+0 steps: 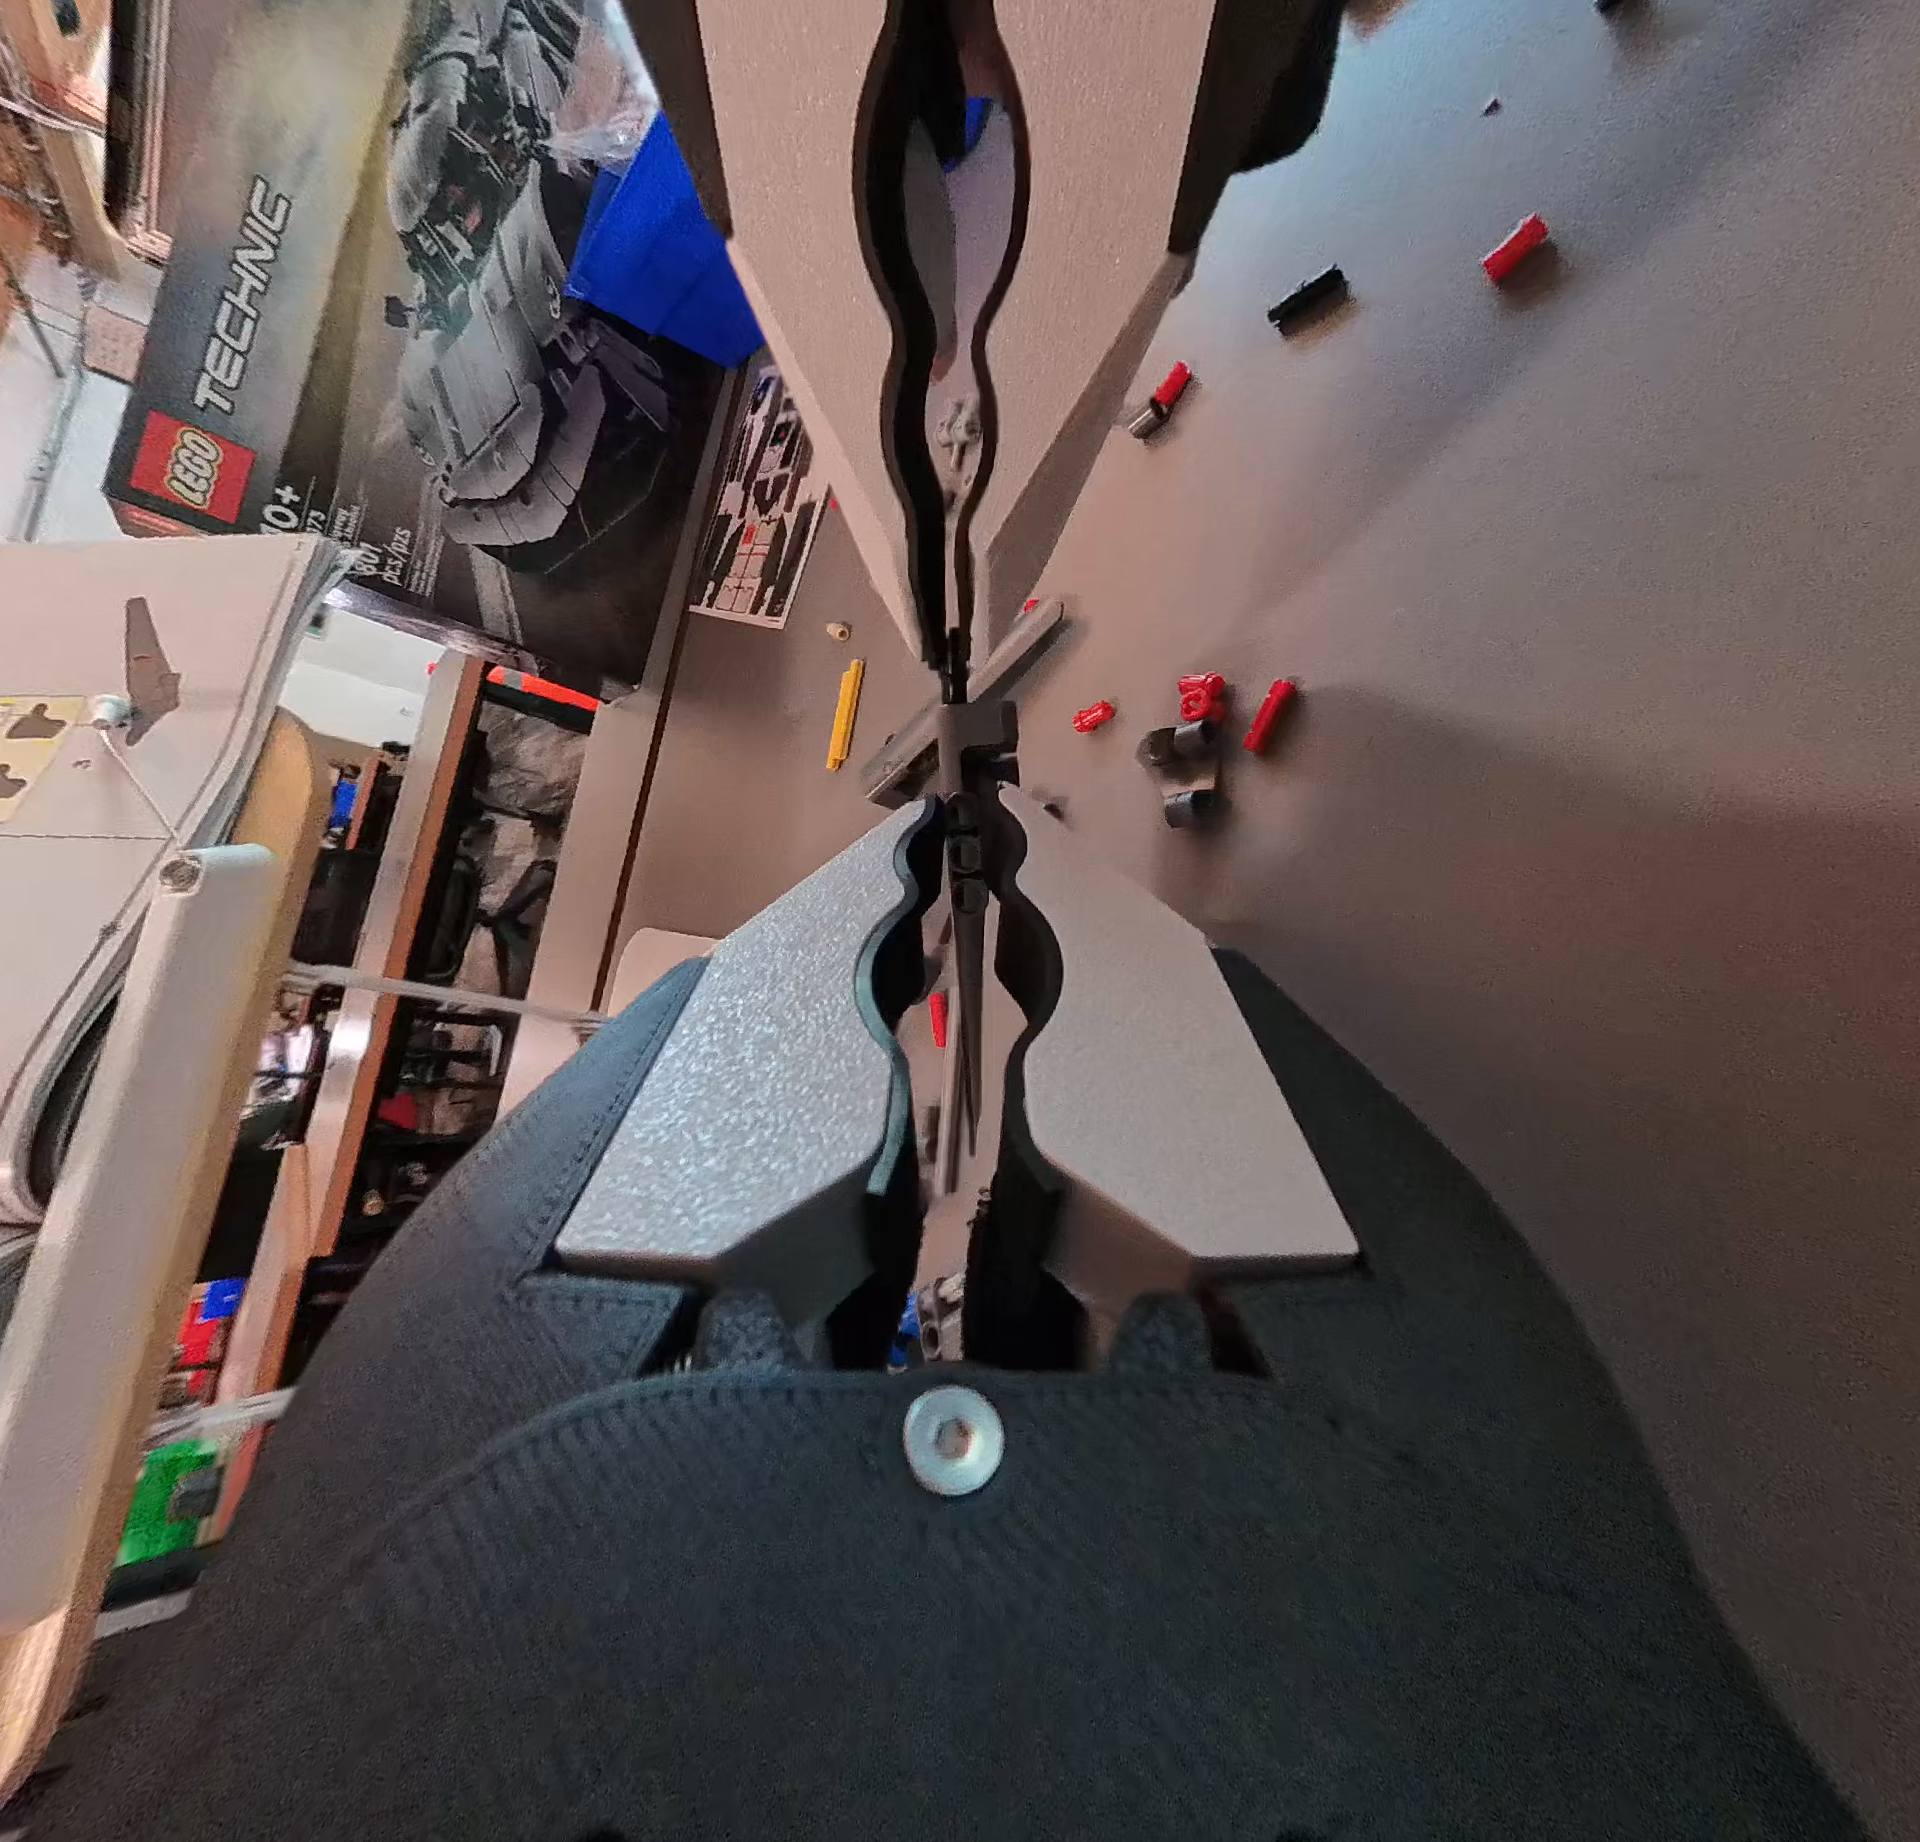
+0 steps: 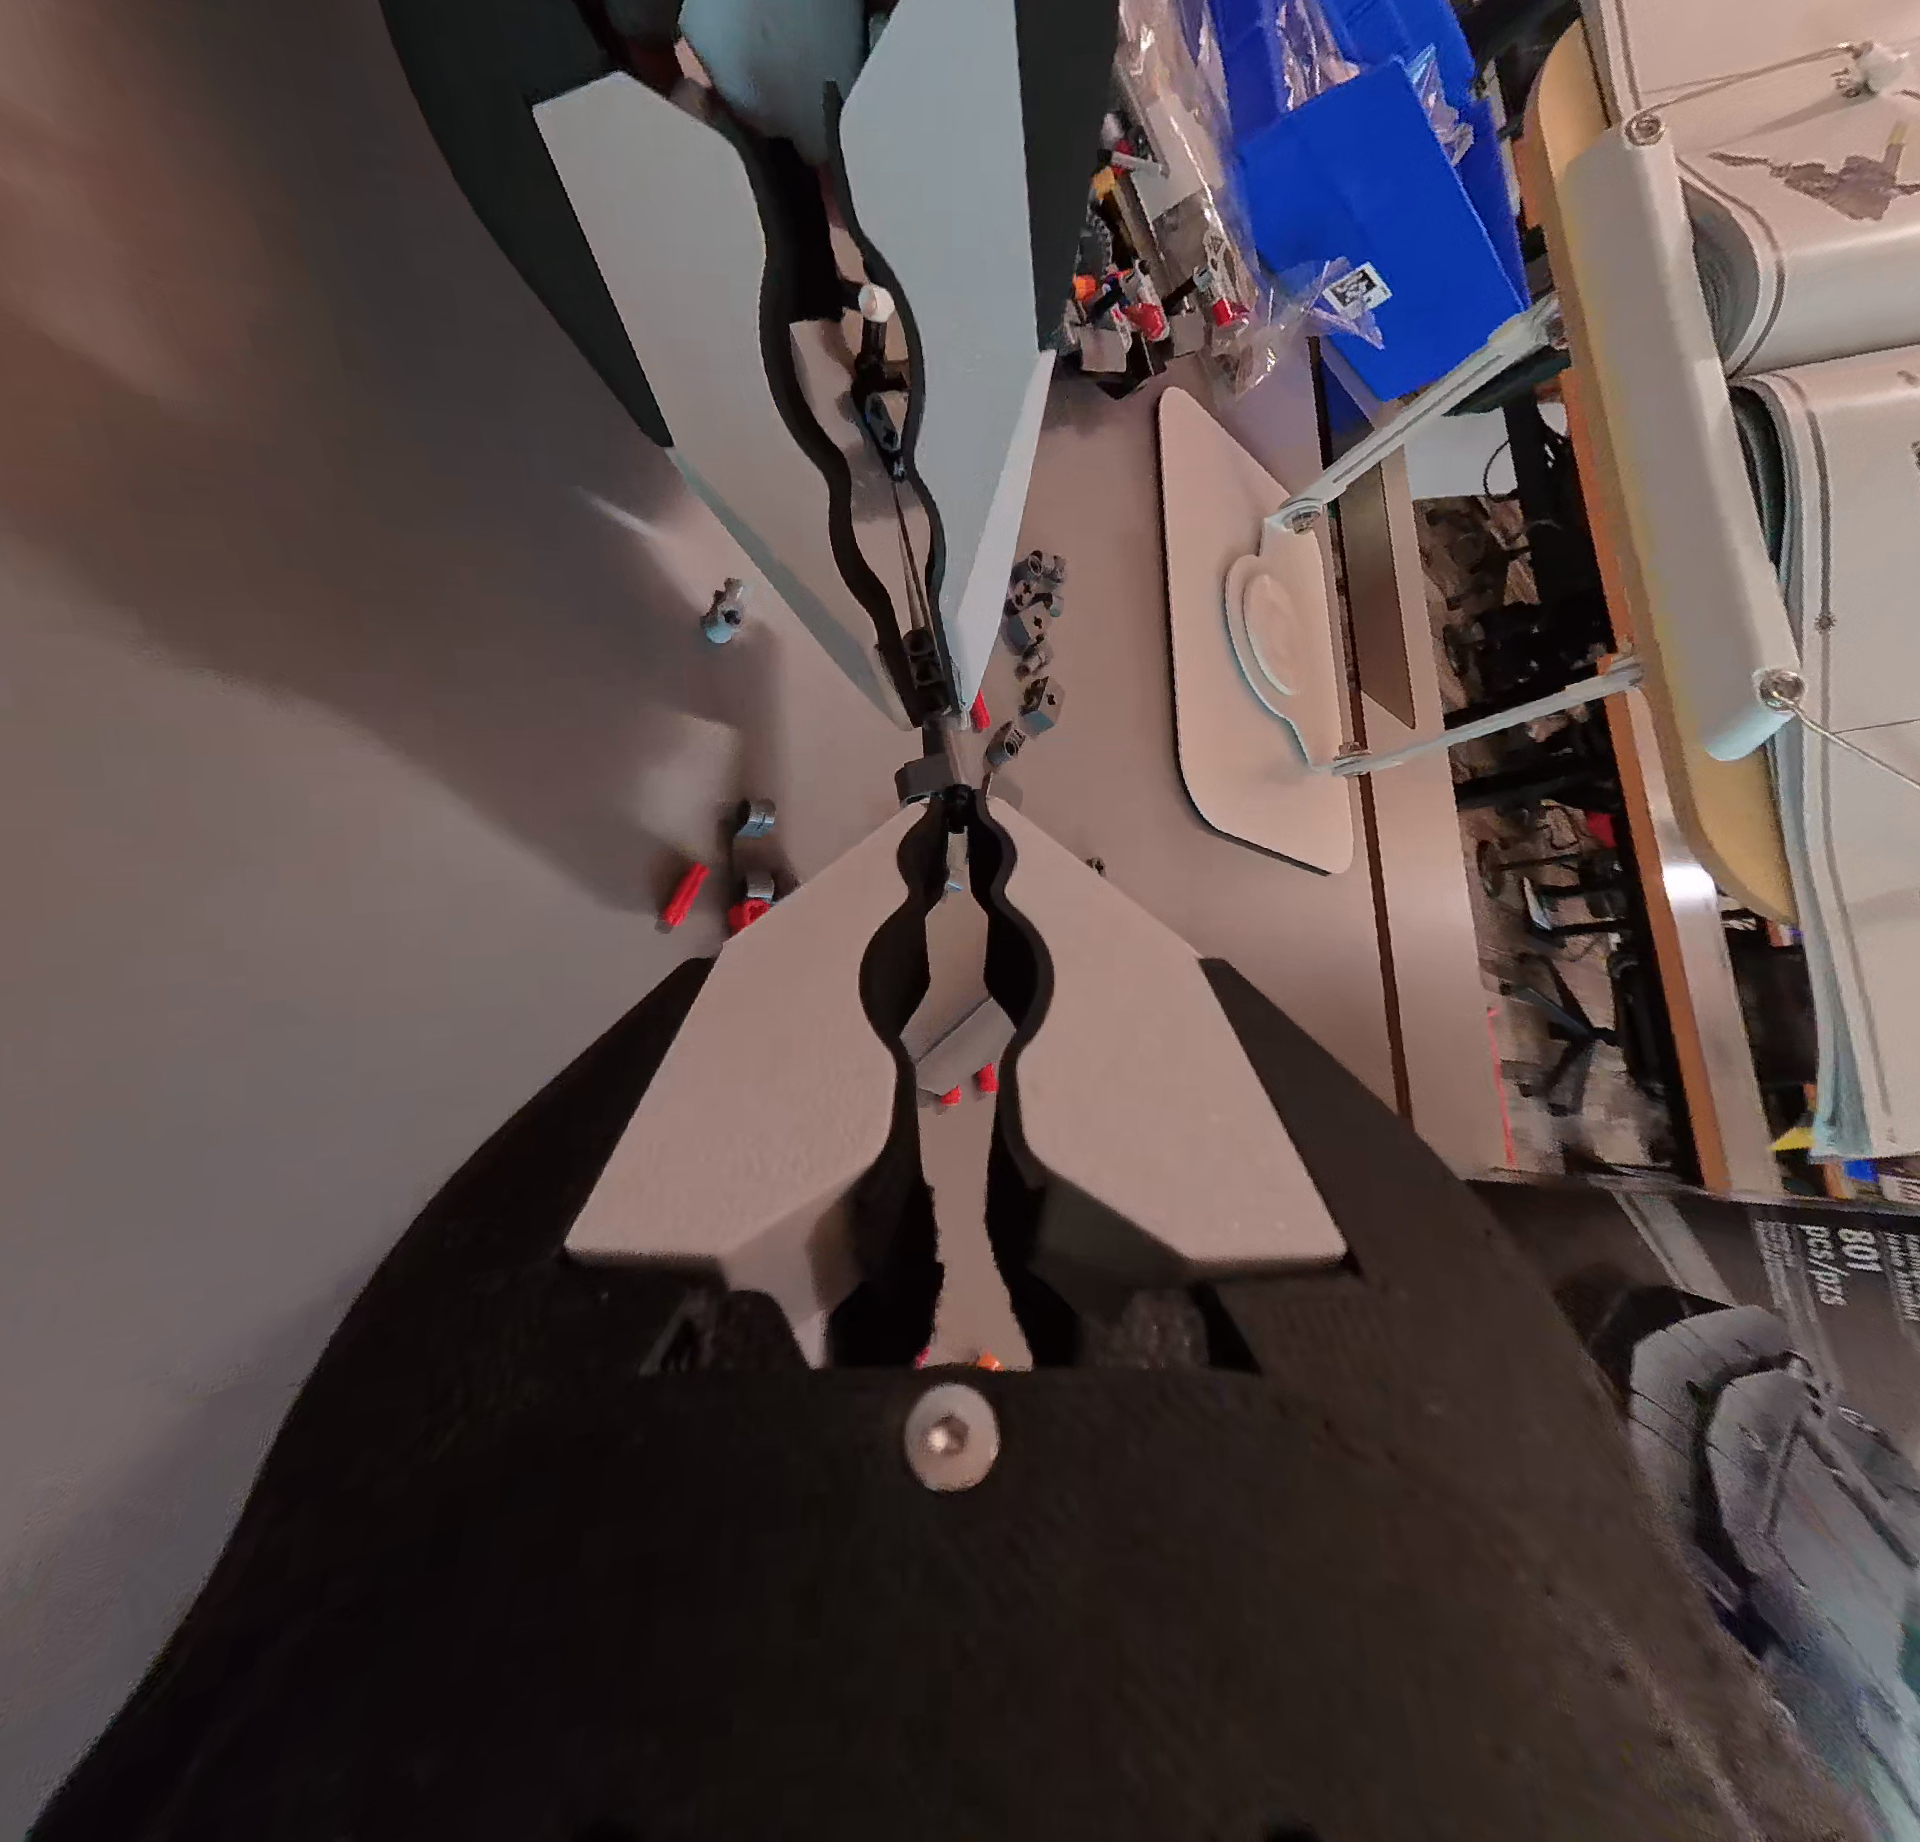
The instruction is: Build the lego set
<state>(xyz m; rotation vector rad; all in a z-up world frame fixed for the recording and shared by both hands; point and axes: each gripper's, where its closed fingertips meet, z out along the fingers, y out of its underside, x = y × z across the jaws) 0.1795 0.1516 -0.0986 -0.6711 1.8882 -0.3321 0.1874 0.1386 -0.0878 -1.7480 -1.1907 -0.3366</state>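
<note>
My left gripper (image 1: pixel 956 826) is pinched together on the black end of a thin lego assembly (image 1: pixel 961 753), a dark rod with a small grey block on it. The rod's black holed piece sits right at my fingertips (image 1: pixel 894 857). Straight ahead, tip to tip with mine, my right gripper (image 1: pixel 948 649) comes in from the far side, and its jaws are closed on a black pin at the other end of the same assembly. From the right wrist camera the right gripper (image 2: pixel 951 805) shows the same thing: both sets of jaws meet at the grey block (image 2: pixel 925 776), with the left gripper (image 2: pixel 930 712) opposite.

Just beyond the tips on the table (image 1: pixel 1558 857) lie loose parts: a yellow stick (image 1: pixel 844 714) to the left, and red pins (image 1: pixel 1270 714) and dark grey connectors (image 1: pixel 1184 753) to the right. Farther left stands the set's box (image 1: pixel 416 317), with a blue bin (image 1: pixel 665 244) behind it.
</note>
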